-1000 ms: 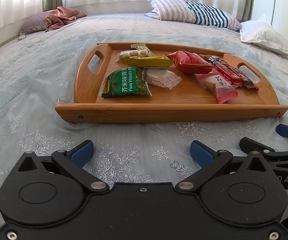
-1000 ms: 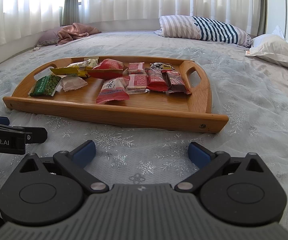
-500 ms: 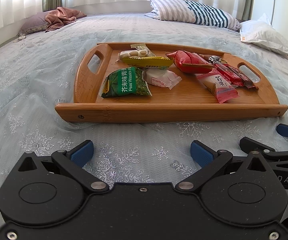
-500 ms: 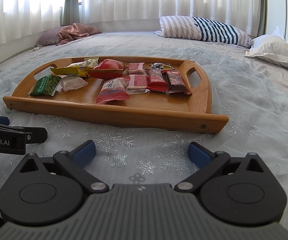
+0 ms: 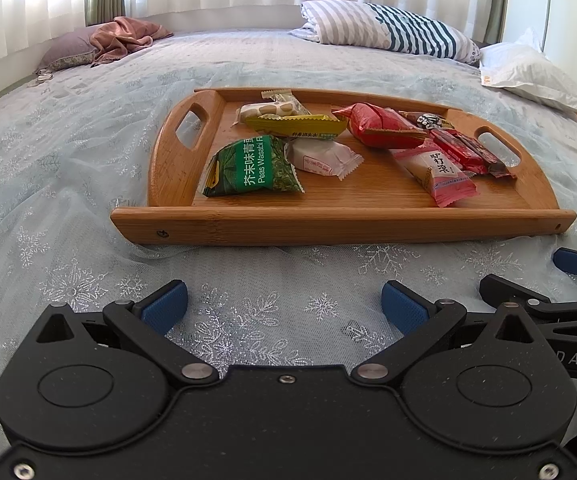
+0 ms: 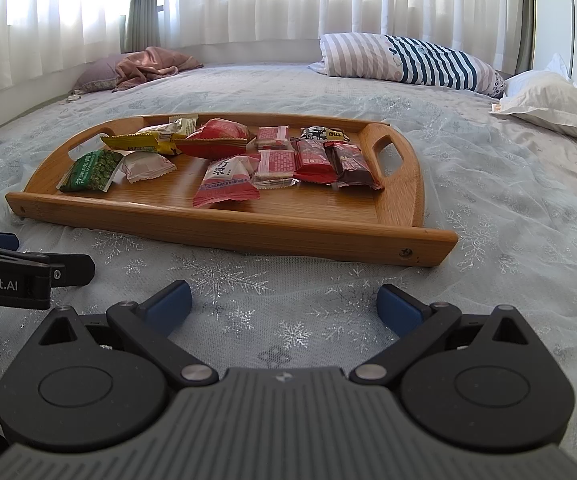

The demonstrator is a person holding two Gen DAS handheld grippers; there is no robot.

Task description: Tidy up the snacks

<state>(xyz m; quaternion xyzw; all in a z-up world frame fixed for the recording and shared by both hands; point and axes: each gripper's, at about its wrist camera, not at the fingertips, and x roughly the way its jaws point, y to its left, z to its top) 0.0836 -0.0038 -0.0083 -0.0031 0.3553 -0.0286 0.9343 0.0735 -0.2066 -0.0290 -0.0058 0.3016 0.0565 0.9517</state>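
Both hand-held grippers released, nothing between the pads: left hand-held gripper [image 5: 284,304] and right hand-held gripper [image 6: 284,304] low over the bed [image 5: 68,152], side by side, each just short of the tray's near wall. Tray [image 5: 328,226] straight ahead of both, flat on the bedspread, handle cutouts at either end. Snacks all inside the tray, none on the bedspread. Ahead-left of the left hand-held gripper: green pea pack [image 5: 248,168], touching a white wrapped cake [image 5: 318,158] on its right. Beyond those: yellow bar [image 5: 296,127] with a nougat pack [image 5: 272,109] behind it. Ahead of the right hand-held gripper: pink pack [image 6: 226,182] nearest, two pink-check wafers [image 6: 276,162] just beyond, one behind the other. Ahead-right of it: red bar [image 6: 314,160] and dark-red bar [image 6: 354,164] side by side, touching, next to the right handle. Red pouch [image 6: 218,138] toward the tray's far side, black-and-white pack [image 6: 324,134] at the far rail. Striped pillow [image 6: 408,60] and white pillow [image 6: 552,100] far ahead-right, pink cloth [image 6: 148,64] far ahead-left.
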